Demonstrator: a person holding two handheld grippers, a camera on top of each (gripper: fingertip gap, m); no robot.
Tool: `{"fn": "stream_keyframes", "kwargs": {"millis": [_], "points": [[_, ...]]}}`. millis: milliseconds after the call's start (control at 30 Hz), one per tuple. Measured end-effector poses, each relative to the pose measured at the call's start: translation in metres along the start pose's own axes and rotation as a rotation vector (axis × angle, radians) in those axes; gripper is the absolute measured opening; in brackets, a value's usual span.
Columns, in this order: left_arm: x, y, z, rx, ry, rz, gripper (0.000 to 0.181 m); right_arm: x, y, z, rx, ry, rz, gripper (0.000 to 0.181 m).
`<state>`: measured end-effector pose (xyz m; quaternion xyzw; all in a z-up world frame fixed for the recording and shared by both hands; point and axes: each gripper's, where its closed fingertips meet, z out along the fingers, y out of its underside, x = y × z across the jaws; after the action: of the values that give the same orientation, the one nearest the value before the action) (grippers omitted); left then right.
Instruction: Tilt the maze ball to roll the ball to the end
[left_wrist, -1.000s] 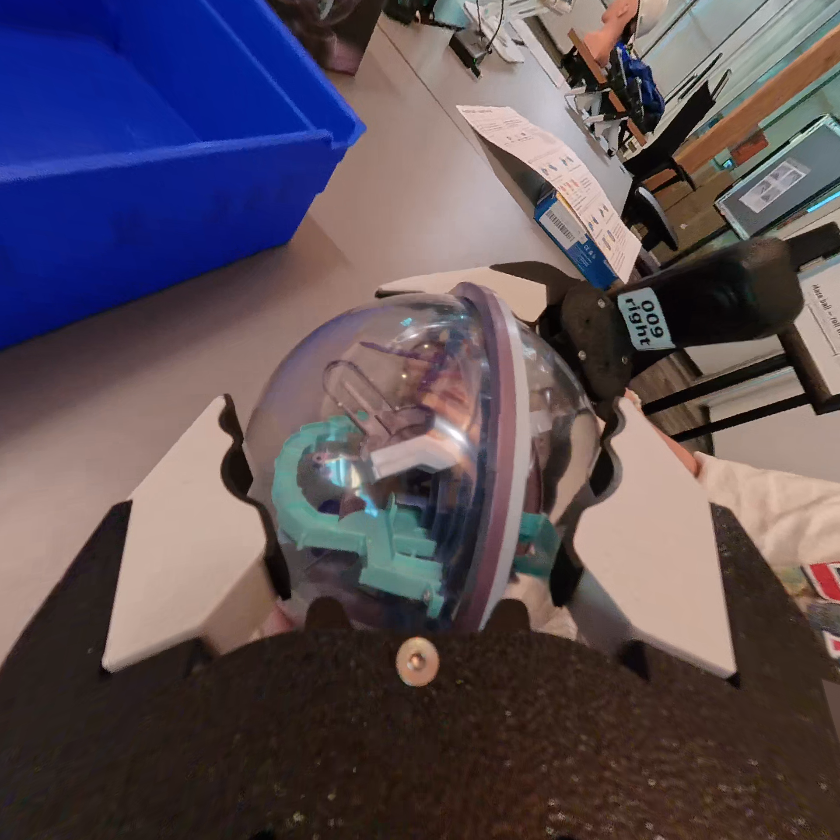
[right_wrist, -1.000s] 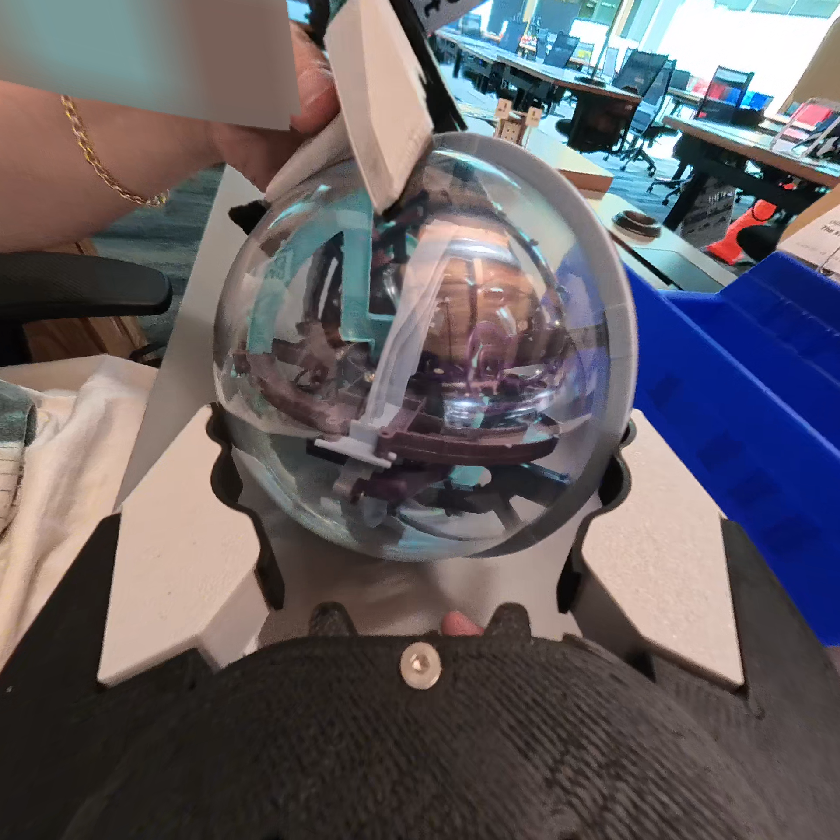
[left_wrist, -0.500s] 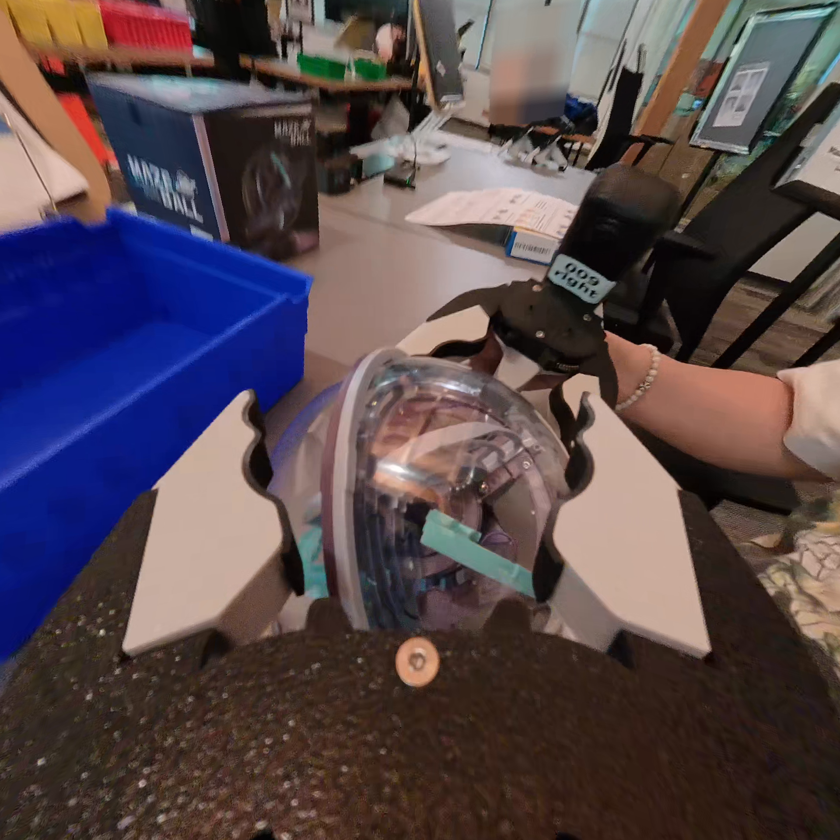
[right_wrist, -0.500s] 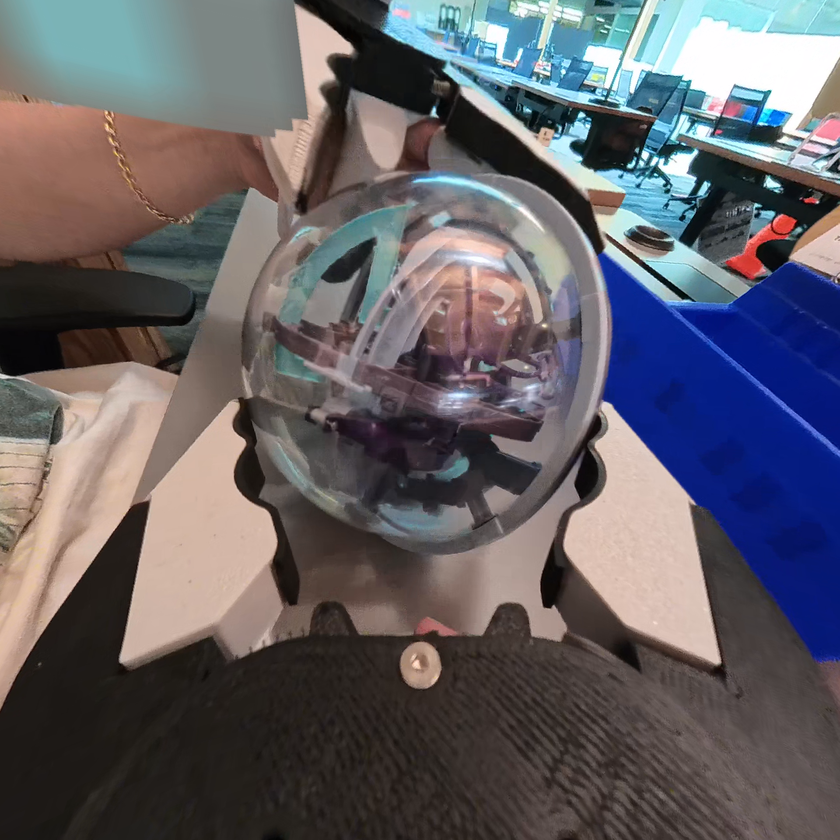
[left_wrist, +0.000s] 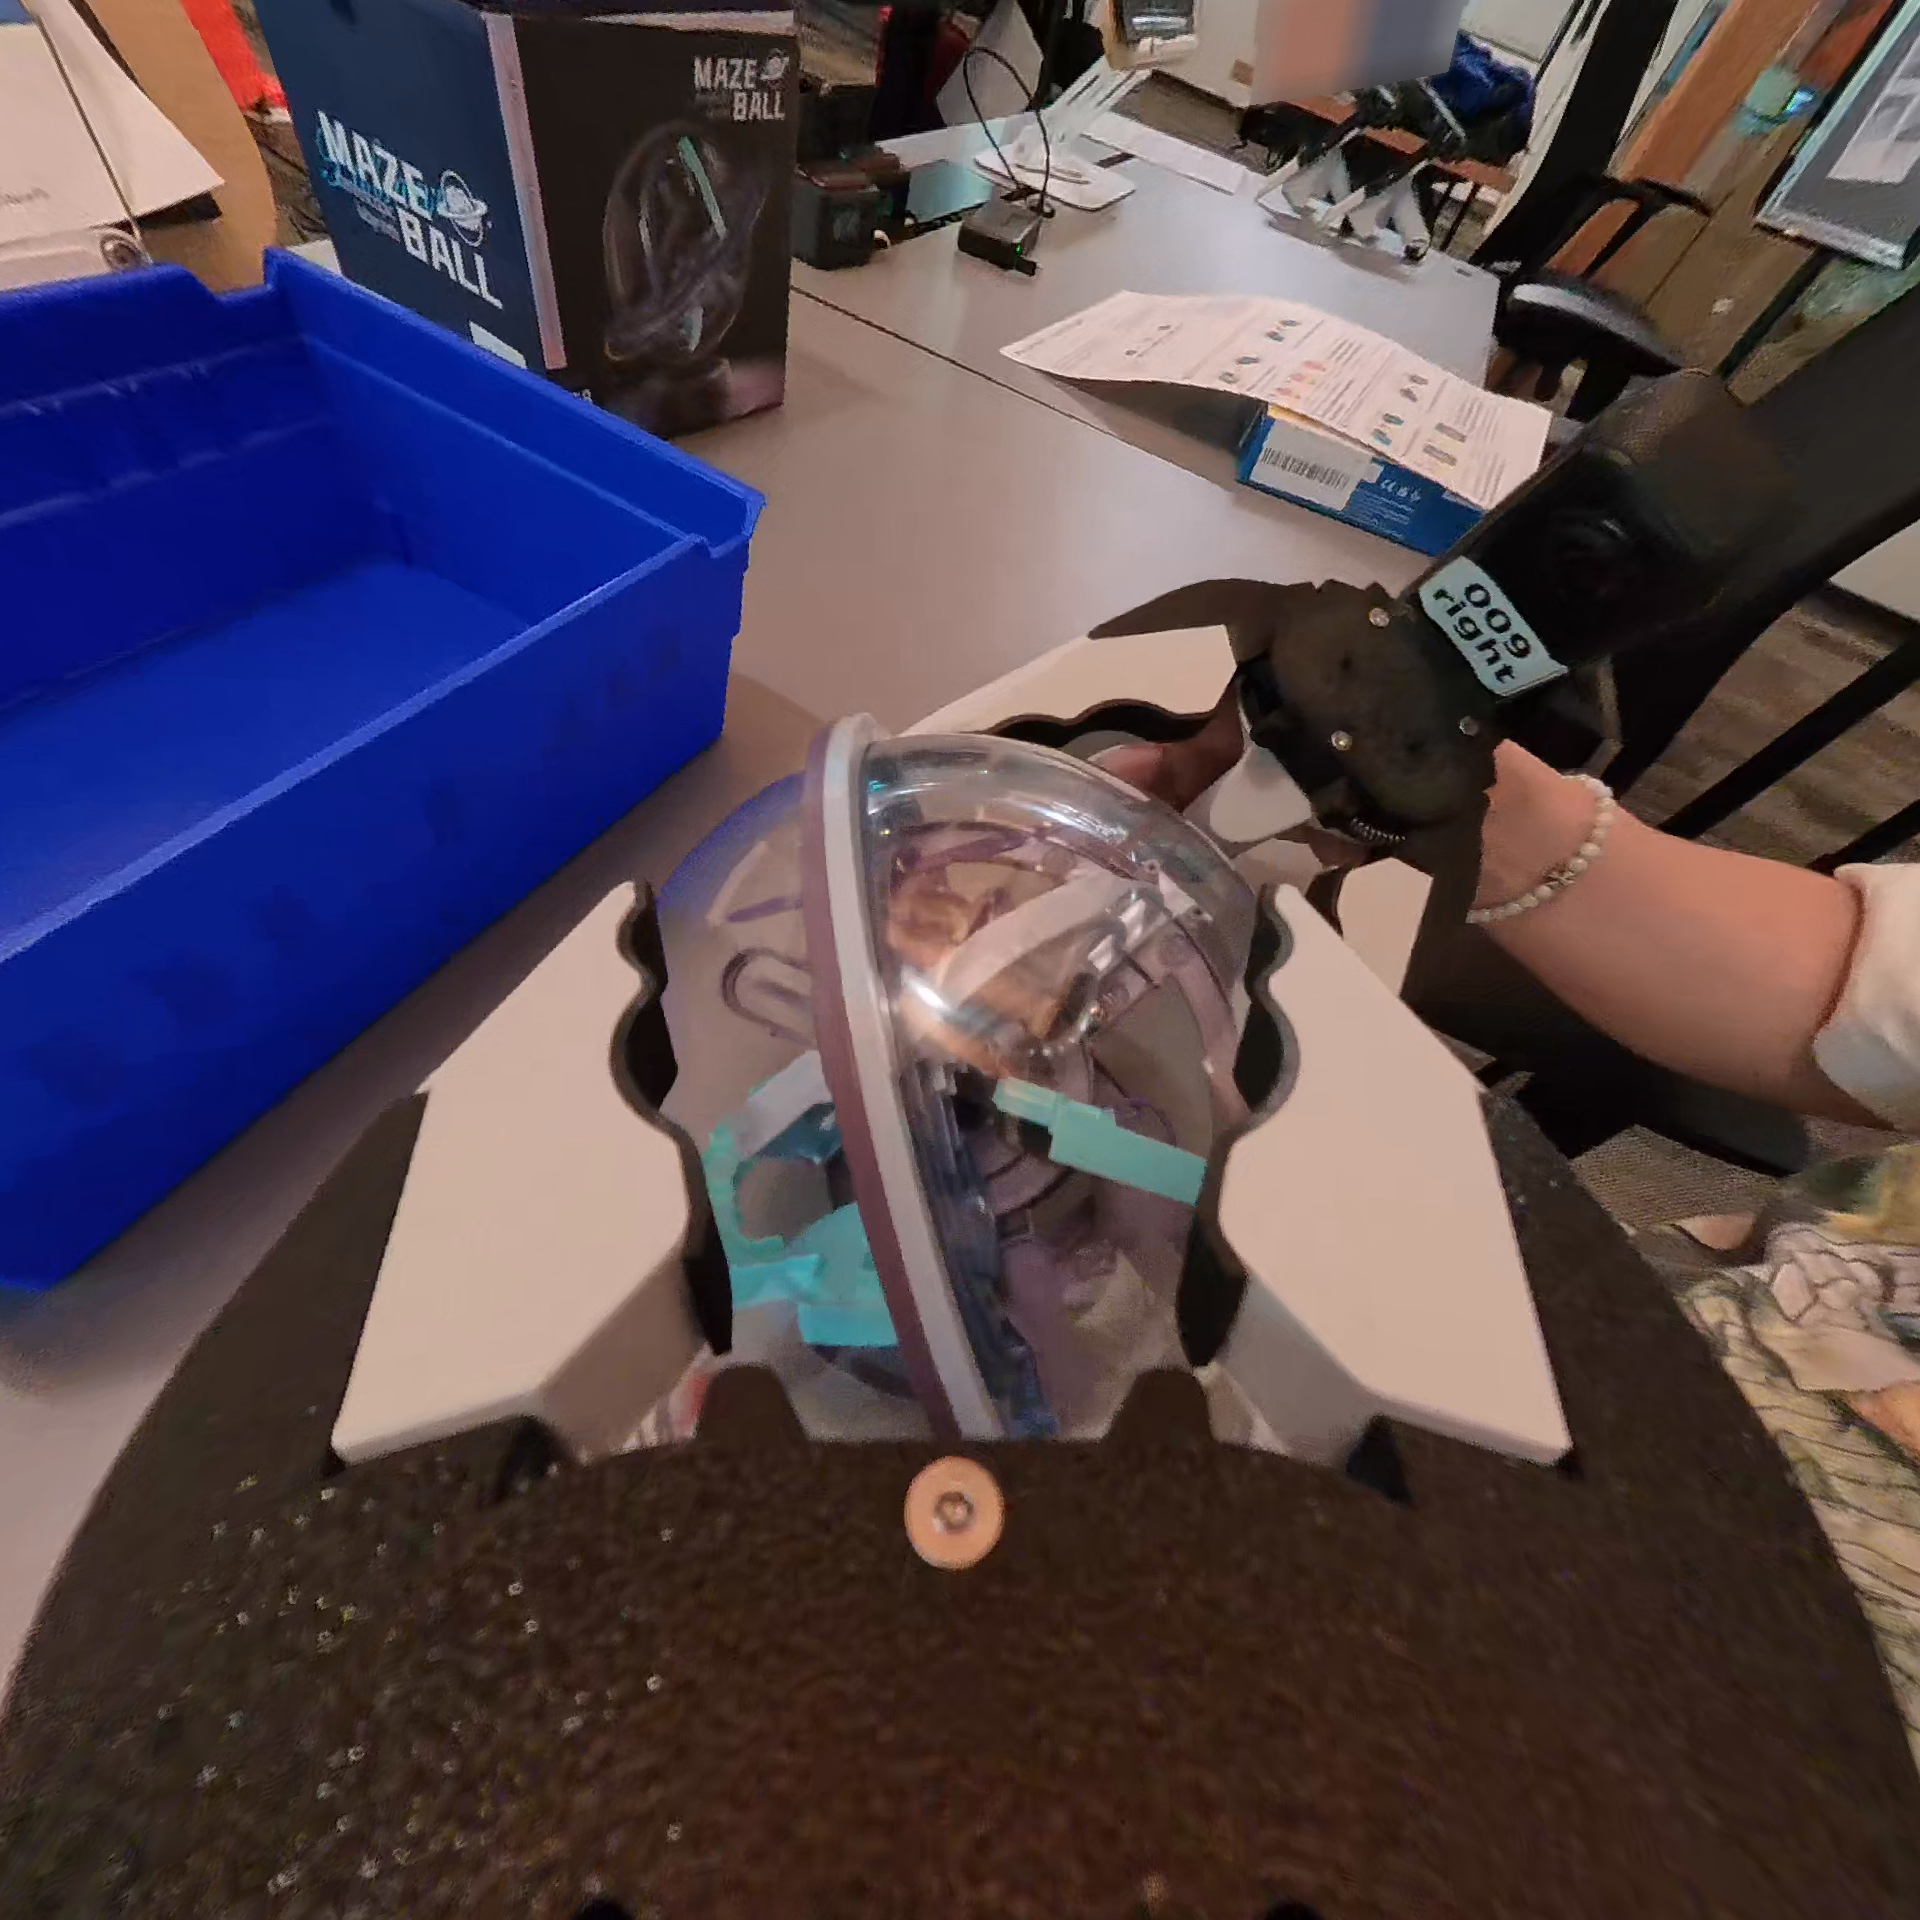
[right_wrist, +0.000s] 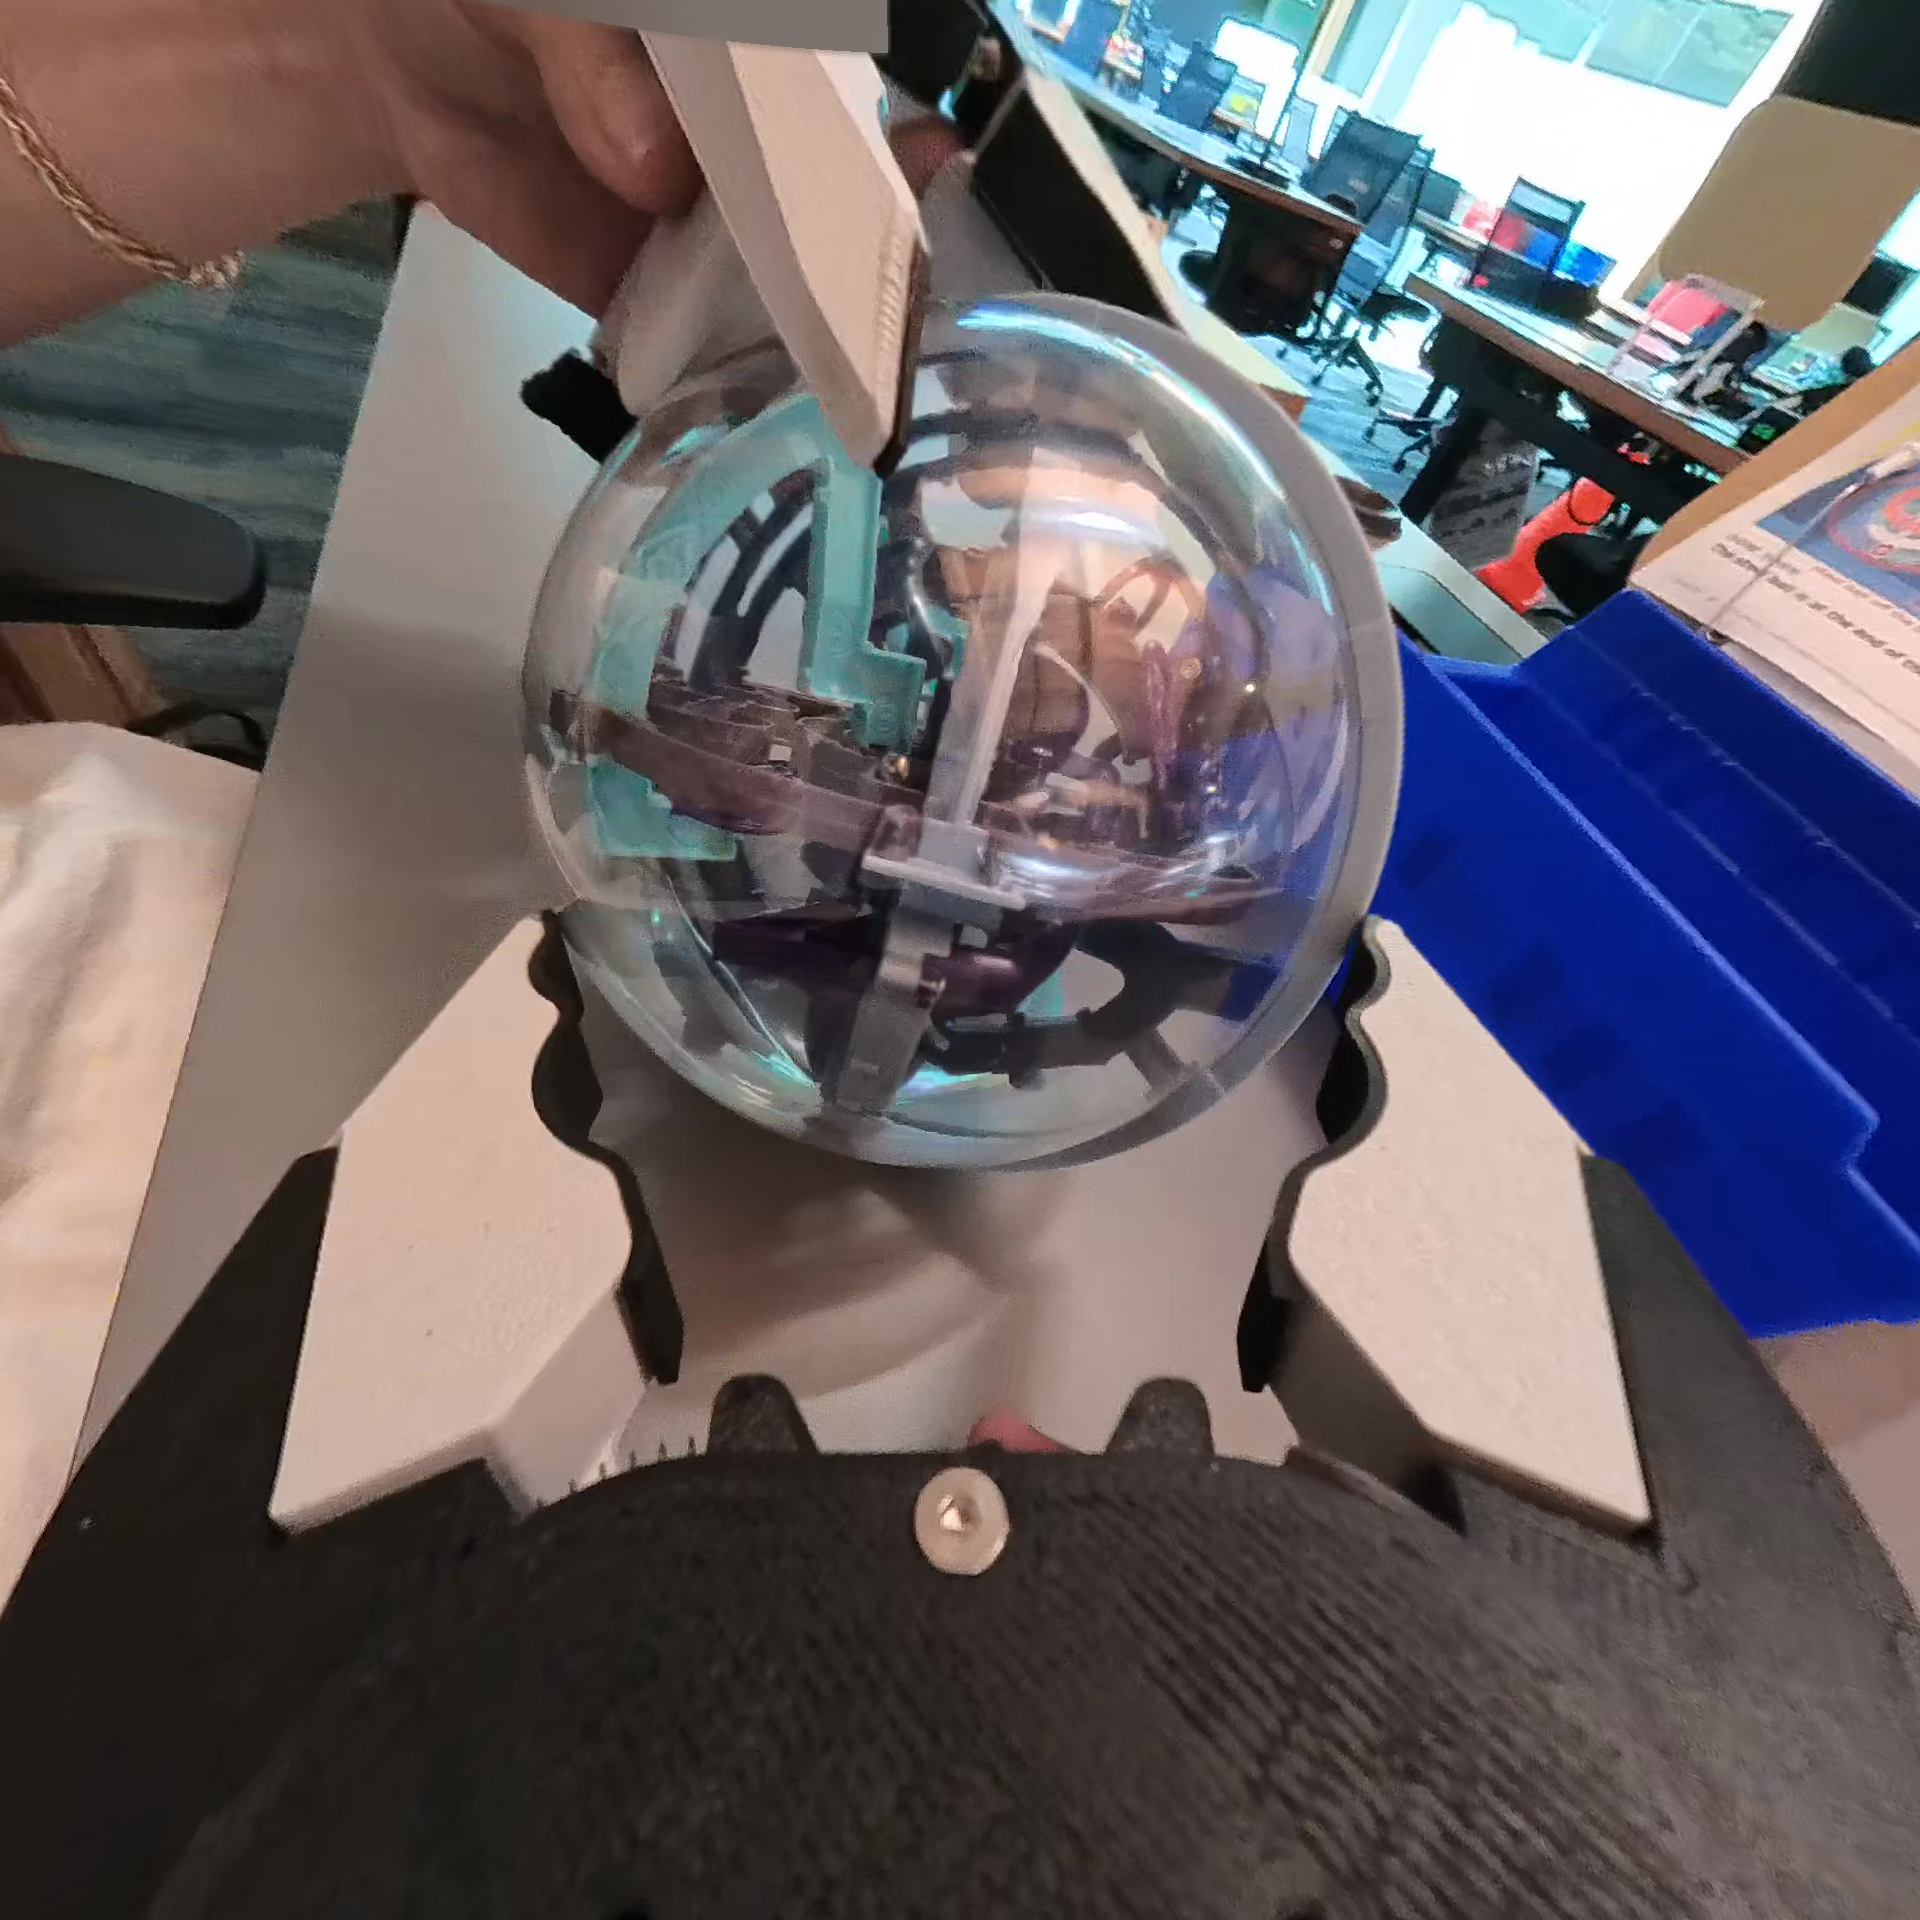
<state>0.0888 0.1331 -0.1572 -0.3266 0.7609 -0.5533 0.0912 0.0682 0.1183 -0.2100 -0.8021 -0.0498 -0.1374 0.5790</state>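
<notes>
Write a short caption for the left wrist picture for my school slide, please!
Two tongs hold a clear maze ball above a grey table, beside a blue bin.

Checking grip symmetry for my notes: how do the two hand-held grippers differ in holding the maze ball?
The left hand-held gripper has the maze ball seated deep between its fingers, near their base; the right hand-held gripper holds it out at its fingertips, with a gap behind. In the right wrist view, the left one reaches in from above, the right from below. Both clasp the same ball.
</notes>
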Motion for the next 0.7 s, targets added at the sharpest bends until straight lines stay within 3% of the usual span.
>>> {"fn": "stream_keyframes", "kwargs": {"millis": [267,700], "points": [[0.007,-0.003,0.004,-0.052,-0.012,-0.008,0.101,-0.004,0.007,0.003,-0.009,-0.015,-0.008,0.150],[0.017,-0.007,0.016,-0.169,-0.047,0.026,0.098,-0.004,0.009,-0.008,-0.016,0.022,-0.039,0.147]]}}
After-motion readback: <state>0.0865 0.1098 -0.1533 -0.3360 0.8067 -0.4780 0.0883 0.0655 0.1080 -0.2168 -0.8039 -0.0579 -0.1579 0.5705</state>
